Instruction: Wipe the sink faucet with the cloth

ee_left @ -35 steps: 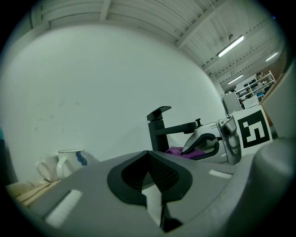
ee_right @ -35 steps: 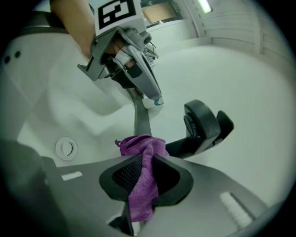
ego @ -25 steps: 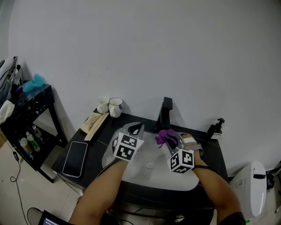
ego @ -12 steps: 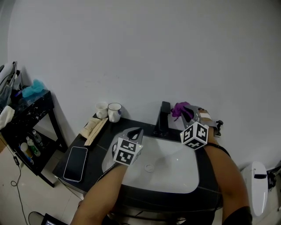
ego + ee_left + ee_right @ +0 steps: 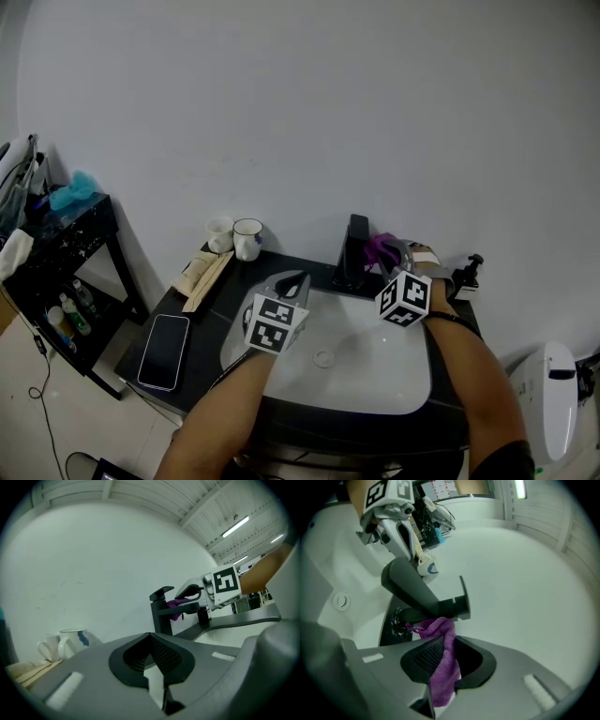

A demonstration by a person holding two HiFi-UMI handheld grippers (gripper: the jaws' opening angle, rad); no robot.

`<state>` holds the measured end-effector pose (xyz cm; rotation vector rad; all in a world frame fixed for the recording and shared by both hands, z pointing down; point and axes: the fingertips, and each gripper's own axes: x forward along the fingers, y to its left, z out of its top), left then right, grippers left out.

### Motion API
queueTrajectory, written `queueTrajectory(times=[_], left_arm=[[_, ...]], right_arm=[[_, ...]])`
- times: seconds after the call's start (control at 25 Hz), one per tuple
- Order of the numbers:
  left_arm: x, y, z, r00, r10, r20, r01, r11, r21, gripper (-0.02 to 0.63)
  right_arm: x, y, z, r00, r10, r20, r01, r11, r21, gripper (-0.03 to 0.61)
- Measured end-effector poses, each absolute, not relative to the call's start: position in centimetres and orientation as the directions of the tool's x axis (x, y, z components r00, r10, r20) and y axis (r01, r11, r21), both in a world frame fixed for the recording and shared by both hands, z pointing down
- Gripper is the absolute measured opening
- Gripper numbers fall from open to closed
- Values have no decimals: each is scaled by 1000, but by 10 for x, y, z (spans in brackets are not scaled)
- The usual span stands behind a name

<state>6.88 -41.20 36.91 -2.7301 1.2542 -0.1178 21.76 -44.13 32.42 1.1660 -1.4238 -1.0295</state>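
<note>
Nearest the person, the left gripper (image 5: pixel 289 281) hangs over the front left rim of the white sink (image 5: pixel 394 370), its jaws closed together on nothing. It seems parked there simply to stay out of the way, since the wiping needs only 1 tool. The drain (image 5: pixel 322 356) lies bare in the basin between the 2 forearms. Further back, the right gripper (image 5: pixel 391 255) reaches in from the right with its jaws clamped on the purple cloth (image 5: pixel 380 248). A loose bunch pokes out past the tips, probably so that fabric and not hard jaw meets the black faucet (image 5: pixel 354 246). The head view shows the cloth at the right side of the faucet column, but not whether they touch. The right gripper view adds that the cloth runs down through the whole grip and that its free end lies against or just beside the faucet body below the lever. The left gripper view, looking across the basin, shows the cloth at the spout's level. Wiping looks about to start or just under way. On the dark counter (image 5: pixel 211 309) to the left lies a phone (image 5: pixel 164 339), and 2 mugs (image 5: pixel 247 232) stand by the wall (image 5: pixel 300 112) behind.
</note>
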Motion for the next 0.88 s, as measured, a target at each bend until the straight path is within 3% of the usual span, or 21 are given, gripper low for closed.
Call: queueTrajectory(times=[0.56, 0.88], left_arm=[[70, -412, 368, 655, -756, 16, -747, -650, -142, 17], [58, -411, 361, 623, -782, -3, -775, -618, -132, 17]], right_arm=[[219, -426, 415, -49, -949, 312, -106, 315, 943, 75], [158, -370, 395, -253, -925, 285, -540, 379, 752, 77]])
